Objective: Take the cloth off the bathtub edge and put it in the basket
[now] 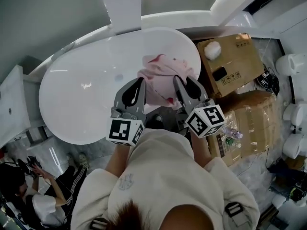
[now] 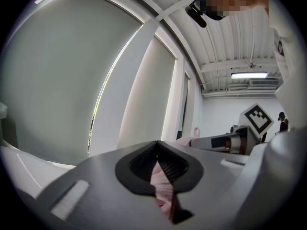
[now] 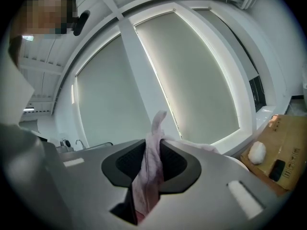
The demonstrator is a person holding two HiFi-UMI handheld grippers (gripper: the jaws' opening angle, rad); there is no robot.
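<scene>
A pale pink cloth (image 1: 160, 76) with dark red marks hangs lifted above the white oval bathtub (image 1: 81, 104), stretched between both grippers. My left gripper (image 1: 140, 83) is shut on the cloth's left edge; pink fabric (image 2: 161, 188) shows pinched between its dark pads. My right gripper (image 1: 178, 80) is shut on the right edge, and a fold of cloth (image 3: 149, 176) sticks up from between its pads. Both grippers point about level, side by side. No basket is in view.
Cardboard boxes (image 1: 230, 63) are stacked right of the tub, one with a white ball (image 1: 212, 50) on top. White rolls (image 1: 292, 63) line the far right. A seated person (image 1: 43, 195) is at lower left. Roller blinds (image 3: 206, 75) cover the windows ahead.
</scene>
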